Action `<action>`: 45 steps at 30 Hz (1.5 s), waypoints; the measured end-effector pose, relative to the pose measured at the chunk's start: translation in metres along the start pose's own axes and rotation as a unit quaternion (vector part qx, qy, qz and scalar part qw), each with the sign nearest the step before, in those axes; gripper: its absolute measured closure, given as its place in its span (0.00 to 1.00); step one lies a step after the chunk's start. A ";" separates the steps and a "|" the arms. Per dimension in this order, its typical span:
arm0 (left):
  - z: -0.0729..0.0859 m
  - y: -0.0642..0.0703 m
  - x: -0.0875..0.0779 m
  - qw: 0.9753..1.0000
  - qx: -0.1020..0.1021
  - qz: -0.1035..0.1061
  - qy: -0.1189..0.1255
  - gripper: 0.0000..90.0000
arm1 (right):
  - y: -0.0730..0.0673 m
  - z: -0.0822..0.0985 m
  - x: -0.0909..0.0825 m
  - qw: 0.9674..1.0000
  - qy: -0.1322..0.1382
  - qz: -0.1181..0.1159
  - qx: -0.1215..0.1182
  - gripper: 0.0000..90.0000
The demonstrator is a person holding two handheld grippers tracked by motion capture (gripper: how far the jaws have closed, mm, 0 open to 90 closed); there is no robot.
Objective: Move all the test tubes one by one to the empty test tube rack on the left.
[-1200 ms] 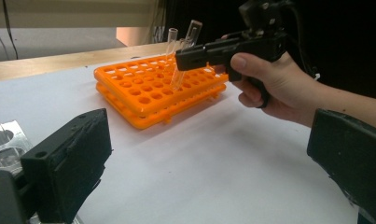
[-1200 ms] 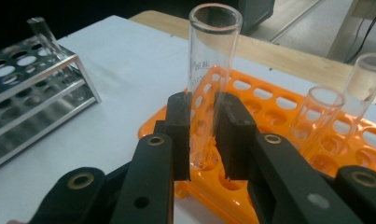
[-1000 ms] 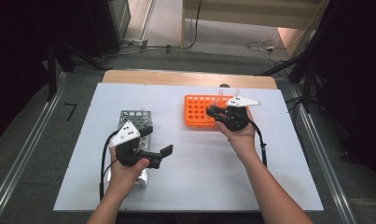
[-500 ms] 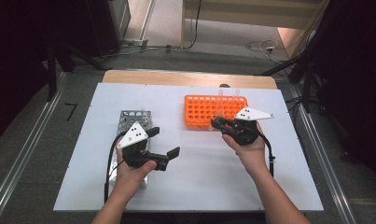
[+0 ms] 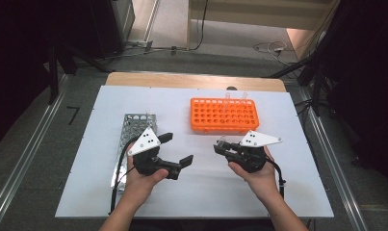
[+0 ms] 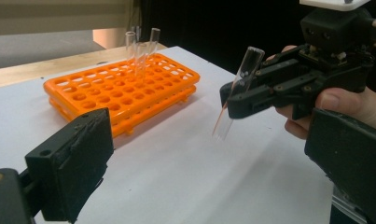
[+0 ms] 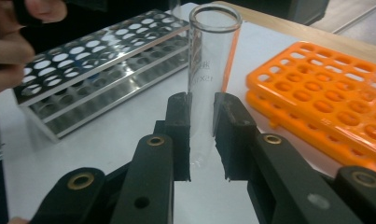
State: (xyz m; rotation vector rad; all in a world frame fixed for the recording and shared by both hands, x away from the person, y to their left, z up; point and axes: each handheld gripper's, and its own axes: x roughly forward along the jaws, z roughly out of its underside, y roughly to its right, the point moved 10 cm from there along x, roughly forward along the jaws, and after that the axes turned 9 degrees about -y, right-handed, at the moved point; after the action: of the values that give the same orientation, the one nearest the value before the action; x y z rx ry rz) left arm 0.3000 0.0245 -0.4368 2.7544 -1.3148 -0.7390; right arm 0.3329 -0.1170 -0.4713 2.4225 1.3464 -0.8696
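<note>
I am carrying a glass tube (image 7: 209, 84) in my right claw (image 5: 224, 147), away from the orange rack (image 5: 224, 115) toward my wide-open left claw (image 5: 176, 150) for a handover.

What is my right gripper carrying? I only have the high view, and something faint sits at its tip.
Observer: A clear glass test tube, clamped between the pads of the right gripper. Its open end points up.
Operator: Is it hanging straight?
Observer: Tilted. In the left gripper view the test tube leans, its closed bottom hanging free above the table.
Operator: Does the orange rack already hold tubes?
Observer: Yes. The left gripper view shows a few clear tubes standing at the far edge of the orange rack.
Operator: And my left gripper?
Observer: The left gripper is open, nothing between its jaws.
</note>
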 end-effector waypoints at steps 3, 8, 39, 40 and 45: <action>-0.002 0.007 0.002 1.000 0.004 0.012 0.001 0.04 | -0.011 0.000 0.001 1.000 0.000 -0.011 -0.007 0.82; -0.002 0.020 0.009 1.000 0.014 0.025 -0.010 0.13 | -0.029 0.000 0.006 0.999 -0.007 -0.025 -0.023 0.82; 0.001 0.040 0.022 0.998 0.063 0.007 -0.026 0.82 | -0.063 -0.001 0.018 0.996 -0.027 -0.063 -0.059 0.82; 0.001 0.040 0.022 0.998 0.064 0.006 -0.026 0.82 | -0.063 -0.001 0.018 0.996 -0.027 -0.063 -0.059 0.82; -0.001 0.038 0.022 0.998 0.064 0.002 -0.023 0.84 | -0.063 -0.002 0.017 0.996 -0.024 -0.063 -0.060 0.82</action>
State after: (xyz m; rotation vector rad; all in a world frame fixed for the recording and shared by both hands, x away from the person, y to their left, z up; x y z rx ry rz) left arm 0.2837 -0.0165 -0.4375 2.8469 -1.4247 -0.7482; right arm 0.2882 -0.0701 -0.4752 2.2334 1.5013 -0.8468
